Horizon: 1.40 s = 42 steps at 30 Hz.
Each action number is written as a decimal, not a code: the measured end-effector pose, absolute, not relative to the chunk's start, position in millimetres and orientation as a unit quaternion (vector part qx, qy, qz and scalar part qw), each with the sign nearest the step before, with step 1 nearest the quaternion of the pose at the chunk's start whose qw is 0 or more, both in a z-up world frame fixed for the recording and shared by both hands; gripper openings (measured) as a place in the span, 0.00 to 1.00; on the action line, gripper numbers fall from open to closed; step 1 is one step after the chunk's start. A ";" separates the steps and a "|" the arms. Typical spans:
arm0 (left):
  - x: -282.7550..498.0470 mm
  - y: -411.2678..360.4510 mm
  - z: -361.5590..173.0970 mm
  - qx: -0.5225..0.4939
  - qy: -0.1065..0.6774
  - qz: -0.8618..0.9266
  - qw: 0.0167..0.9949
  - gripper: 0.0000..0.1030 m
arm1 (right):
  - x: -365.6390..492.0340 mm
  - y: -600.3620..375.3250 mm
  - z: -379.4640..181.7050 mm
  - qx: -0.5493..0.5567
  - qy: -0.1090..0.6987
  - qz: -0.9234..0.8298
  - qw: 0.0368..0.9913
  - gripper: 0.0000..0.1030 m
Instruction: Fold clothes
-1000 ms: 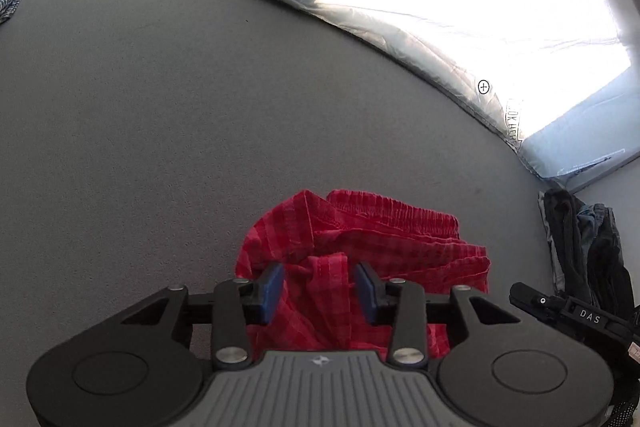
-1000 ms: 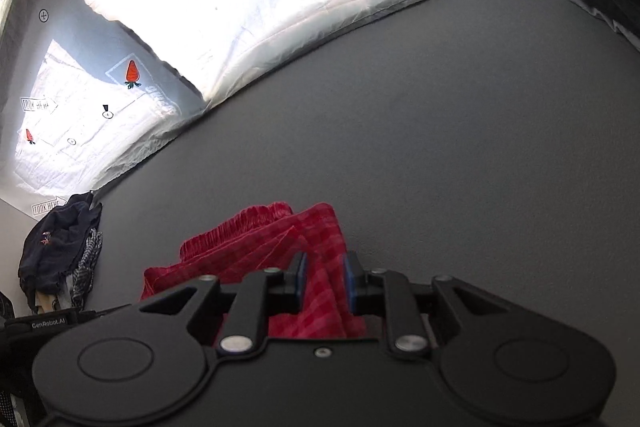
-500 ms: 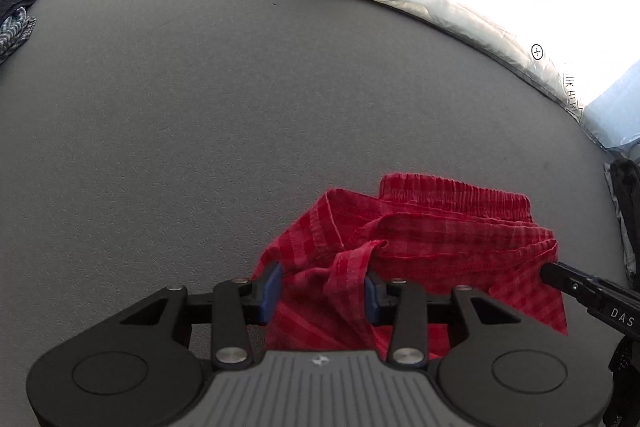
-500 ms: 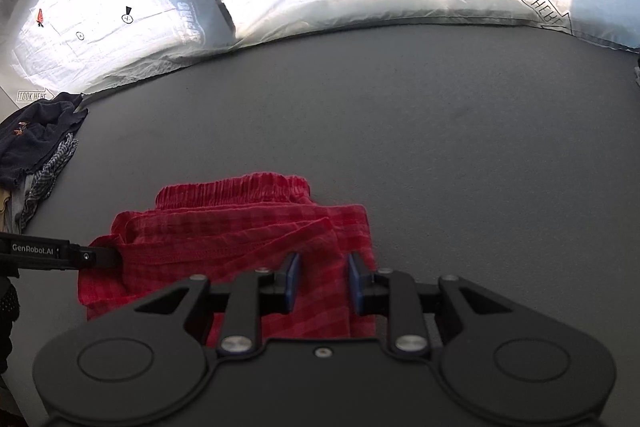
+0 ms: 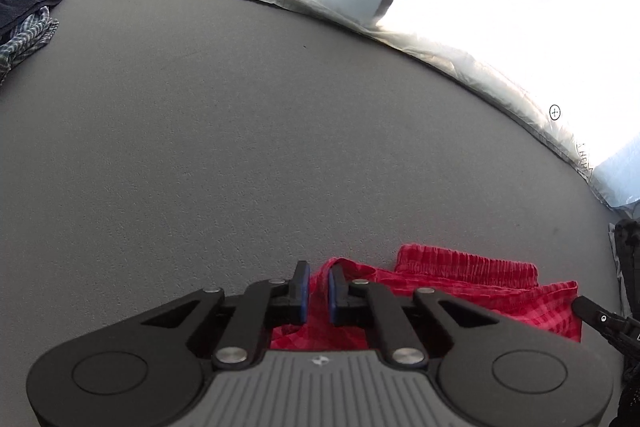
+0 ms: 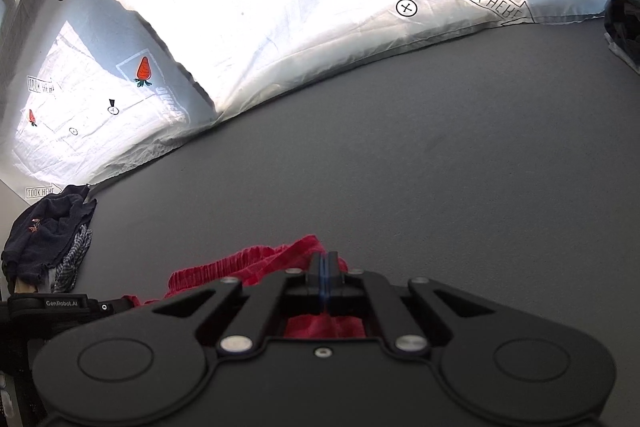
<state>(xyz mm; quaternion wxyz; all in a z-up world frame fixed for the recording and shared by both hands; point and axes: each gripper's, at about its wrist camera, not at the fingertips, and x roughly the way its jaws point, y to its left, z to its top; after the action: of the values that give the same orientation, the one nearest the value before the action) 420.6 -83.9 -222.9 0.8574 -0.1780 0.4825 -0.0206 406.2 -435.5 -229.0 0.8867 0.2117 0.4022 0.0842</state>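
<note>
Red checked shorts [image 5: 472, 287] with an elastic waistband lie bunched on the grey surface [image 5: 240, 147]. My left gripper [image 5: 318, 285] is nearly closed with a fold of the red fabric pinched between its blue pads. In the right wrist view, my right gripper [image 6: 325, 275] is fully closed on the edge of the shorts [image 6: 256, 263]. The right gripper's tip [image 5: 600, 317] shows at the shorts' right corner in the left wrist view. The left gripper body [image 6: 60, 305] shows at the left in the right wrist view.
A pile of dark and checked clothes [image 5: 24, 7] lies at the far left, also seen in the right wrist view [image 6: 48, 239]. Dark clothes [image 6: 624, 23] sit at the right edge. A white printed sheet [image 6: 300, 7] borders the far side.
Both grippers have closed on the red shorts: the left jaws narrowed onto a fold, the right jaws shut fully. Both views shifted over the grey surface.
</note>
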 end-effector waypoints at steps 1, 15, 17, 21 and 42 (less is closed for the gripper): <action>419.3 -77.9 -222.0 -0.200 0.474 -0.021 0.857 0.11 | 406.9 -434.3 -229.4 0.205 0.404 0.080 0.888 0.00; 383.9 -63.3 -218.5 -0.174 0.468 -0.040 0.865 0.73 | 392.6 -434.2 -223.5 0.169 0.426 0.068 0.886 0.45; 378.7 -73.2 -226.1 -0.141 0.481 -0.030 0.865 0.75 | 388.7 -426.3 -225.4 0.161 0.434 0.078 0.883 0.51; 371.1 -94.4 -238.5 -0.075 0.491 -0.042 0.867 0.78 | 383.1 -406.1 -231.3 0.129 0.438 0.106 0.883 0.80; 398.6 -165.8 -259.0 -0.102 0.471 -0.206 0.852 0.35 | 407.0 -355.3 -257.9 0.108 0.460 0.187 0.861 0.13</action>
<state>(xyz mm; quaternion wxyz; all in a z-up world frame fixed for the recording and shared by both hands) 398.6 -165.8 -259.0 0.8516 -0.1022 0.4710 -0.2060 407.0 -355.3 -257.9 0.8613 0.1081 0.4600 0.1869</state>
